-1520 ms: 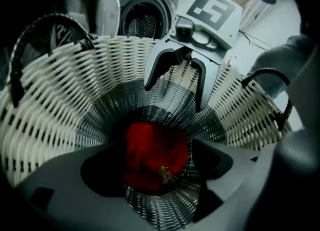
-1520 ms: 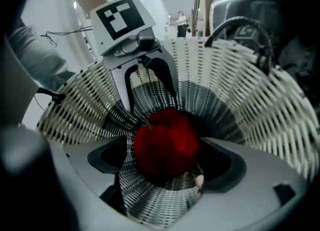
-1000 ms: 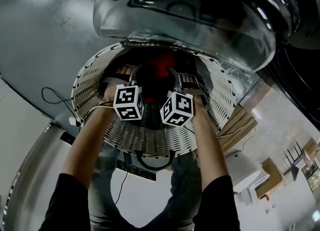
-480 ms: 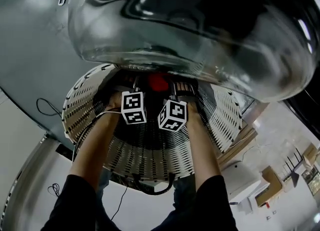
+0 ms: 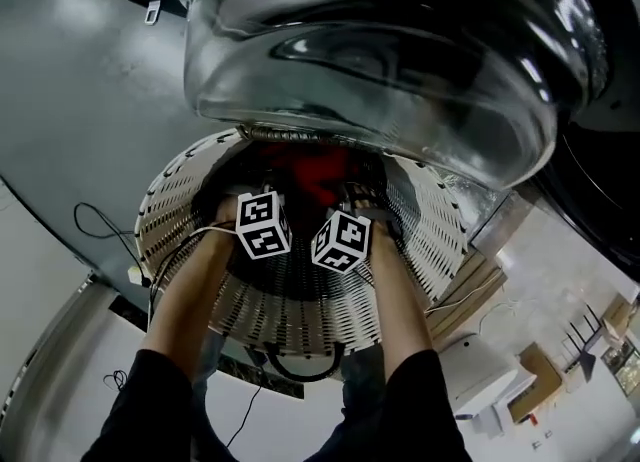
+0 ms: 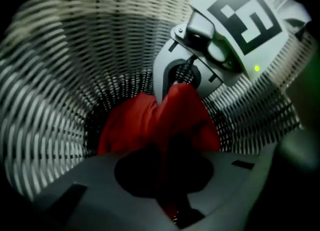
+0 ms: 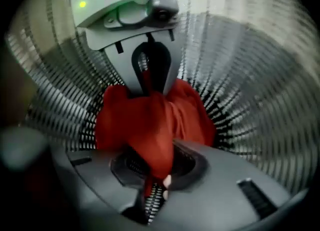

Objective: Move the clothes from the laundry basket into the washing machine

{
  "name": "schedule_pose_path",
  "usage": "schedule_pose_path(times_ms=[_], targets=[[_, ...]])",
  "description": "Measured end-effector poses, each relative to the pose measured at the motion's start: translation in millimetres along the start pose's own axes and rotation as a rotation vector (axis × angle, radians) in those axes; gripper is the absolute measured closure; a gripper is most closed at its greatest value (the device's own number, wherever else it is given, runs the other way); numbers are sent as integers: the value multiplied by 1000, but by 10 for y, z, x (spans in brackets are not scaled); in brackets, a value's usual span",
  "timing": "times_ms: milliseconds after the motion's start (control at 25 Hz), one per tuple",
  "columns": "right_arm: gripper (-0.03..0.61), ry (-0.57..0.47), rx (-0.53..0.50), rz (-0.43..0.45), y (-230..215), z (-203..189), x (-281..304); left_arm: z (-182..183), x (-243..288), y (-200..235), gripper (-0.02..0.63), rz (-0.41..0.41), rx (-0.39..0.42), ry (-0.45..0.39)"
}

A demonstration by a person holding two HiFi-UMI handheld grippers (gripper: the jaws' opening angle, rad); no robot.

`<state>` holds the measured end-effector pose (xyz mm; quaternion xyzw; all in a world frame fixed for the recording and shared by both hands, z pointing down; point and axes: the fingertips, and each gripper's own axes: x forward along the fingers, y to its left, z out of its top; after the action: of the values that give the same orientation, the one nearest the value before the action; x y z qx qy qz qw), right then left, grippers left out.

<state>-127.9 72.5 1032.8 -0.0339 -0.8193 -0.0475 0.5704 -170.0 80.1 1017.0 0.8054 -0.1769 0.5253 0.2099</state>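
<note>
A red garment [image 5: 318, 172] lies at the bottom of the white slotted laundry basket [image 5: 175, 205]. Both grippers reach down into the basket side by side, marker cubes uppermost. In the left gripper view, my left gripper [image 6: 172, 202] has just been closing and now pinches a fold of the red garment [image 6: 150, 120]. The right gripper [image 7: 152, 190] has likewise just closed, and a bunch of the red garment [image 7: 150, 125] is squeezed between its jaws. Each gripper shows in the other's view, nose in the cloth.
The washing machine's bulging glass door [image 5: 370, 60] hangs open just above the basket, with the dark drum opening [image 5: 600, 180] to the right. A black cable [image 5: 100, 215] trails on the floor at left. Cardboard boxes [image 5: 545, 350] stand at lower right.
Both grippers have sunk deeper into the basket, down onto the red garment.
</note>
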Motion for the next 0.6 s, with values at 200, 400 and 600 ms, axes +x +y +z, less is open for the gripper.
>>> schedule_pose_path(times_ms=[200, 400, 600], targets=[[526, -48, 75, -45, -148, 219, -448, 202, -481, 20, 552, 40, -54, -60], [528, -134, 145, -124, -308, 509, -1071, 441, -1111, 10, 554, 103, -133, -139], [528, -209, 220, -160, -379, 723, -1739, 710, -1735, -99, 554, 125, -178, -205]])
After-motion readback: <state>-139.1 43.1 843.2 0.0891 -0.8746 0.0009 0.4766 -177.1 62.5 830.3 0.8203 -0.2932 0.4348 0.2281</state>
